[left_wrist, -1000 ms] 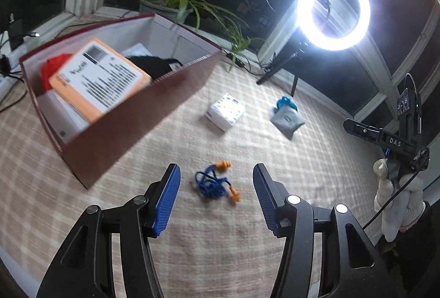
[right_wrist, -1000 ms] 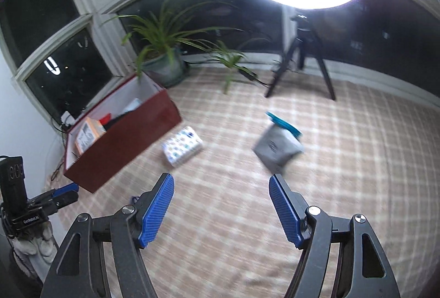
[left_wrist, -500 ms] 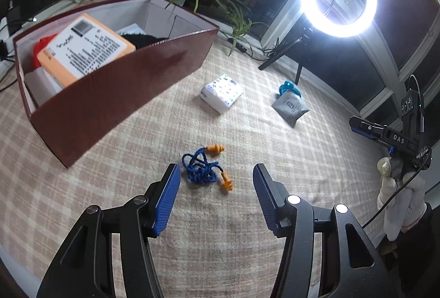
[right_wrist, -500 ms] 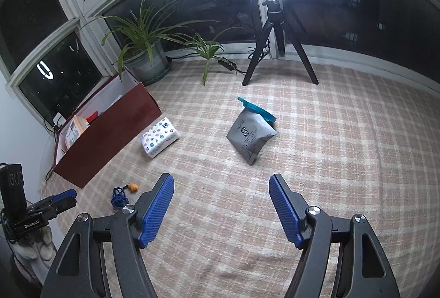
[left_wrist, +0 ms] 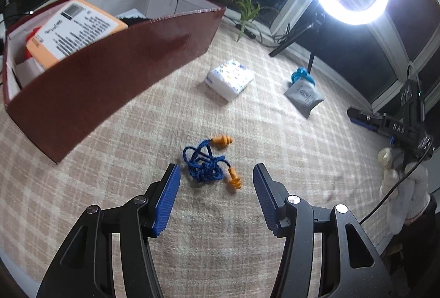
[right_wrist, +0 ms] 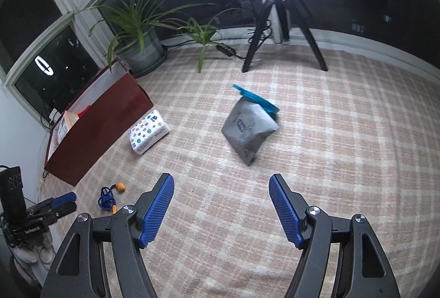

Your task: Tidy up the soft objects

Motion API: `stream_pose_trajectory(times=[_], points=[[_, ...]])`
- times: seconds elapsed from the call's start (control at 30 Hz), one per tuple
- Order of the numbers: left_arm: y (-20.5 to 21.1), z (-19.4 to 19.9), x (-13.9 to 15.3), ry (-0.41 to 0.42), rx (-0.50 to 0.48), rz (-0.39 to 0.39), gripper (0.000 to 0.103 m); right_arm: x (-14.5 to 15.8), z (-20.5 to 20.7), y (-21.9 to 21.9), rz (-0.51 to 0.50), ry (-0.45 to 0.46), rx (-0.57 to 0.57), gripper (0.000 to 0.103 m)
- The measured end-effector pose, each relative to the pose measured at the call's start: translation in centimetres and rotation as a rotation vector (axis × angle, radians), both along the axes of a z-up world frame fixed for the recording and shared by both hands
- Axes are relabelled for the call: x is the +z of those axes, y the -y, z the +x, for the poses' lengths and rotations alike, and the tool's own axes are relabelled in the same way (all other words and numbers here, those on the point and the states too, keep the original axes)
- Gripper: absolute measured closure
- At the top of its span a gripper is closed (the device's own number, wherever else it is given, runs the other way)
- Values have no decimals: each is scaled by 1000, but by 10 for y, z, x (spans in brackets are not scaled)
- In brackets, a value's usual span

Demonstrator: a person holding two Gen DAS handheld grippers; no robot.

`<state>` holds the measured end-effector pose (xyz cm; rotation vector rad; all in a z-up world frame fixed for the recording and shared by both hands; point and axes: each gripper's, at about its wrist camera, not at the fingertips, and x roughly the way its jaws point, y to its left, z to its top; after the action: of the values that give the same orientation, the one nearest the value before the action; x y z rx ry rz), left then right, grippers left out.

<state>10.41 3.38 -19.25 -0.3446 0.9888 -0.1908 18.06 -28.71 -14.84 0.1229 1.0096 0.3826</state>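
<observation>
Here, on a plaid-covered surface [left_wrist: 275, 149], a pair of corded earplugs [left_wrist: 210, 162] lies just in front of the dark red box [left_wrist: 110, 78], a little off its near corner. The item looks feather-light: a limp blue braided cord heaped in a loose tangle, with an orange, ribbed, rubbery plug at each end. It should squash readily and is unlikely to break, though stray loops could snag or trail. The tangled middle of the cord looks the surest place to take hold, gathering plugs and loops together.

The left tongs [left_wrist: 216, 184] hover above the earplugs with jaws spread wide, the tangle framed between the blue ribbed pads [left_wrist: 167, 199]; they grip nothing, and whether the tips touch the cloth cannot be told. The right tongs [right_wrist: 221, 204] are likewise spread wide and empty, pointing toward a grey pouch [right_wrist: 247, 133] with a teal top edge, which lies well to the right of the box.

Just beside the box's front wall sits a white tissue pack [left_wrist: 229, 78] with a coloured print. Inside the box an orange package [left_wrist: 68, 31] with a printed label rests among other items.
</observation>
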Motion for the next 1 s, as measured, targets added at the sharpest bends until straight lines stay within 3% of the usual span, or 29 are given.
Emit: stream_pose_trajectory(times=[0.4, 0.73, 0.83, 1.0], points=[[26, 6, -21, 7, -43, 159, 44, -12, 17, -53, -39, 2, 139, 35], [50, 18, -40, 76, -58, 407, 41, -13, 27, -80, -67, 23, 188, 35], [37, 27, -44, 59, -6, 431, 41, -14, 27, -83, -63, 17, 194, 35], [11, 26, -41, 50, 60, 320, 41, -14, 29, -90, -57, 14, 201, 35]])
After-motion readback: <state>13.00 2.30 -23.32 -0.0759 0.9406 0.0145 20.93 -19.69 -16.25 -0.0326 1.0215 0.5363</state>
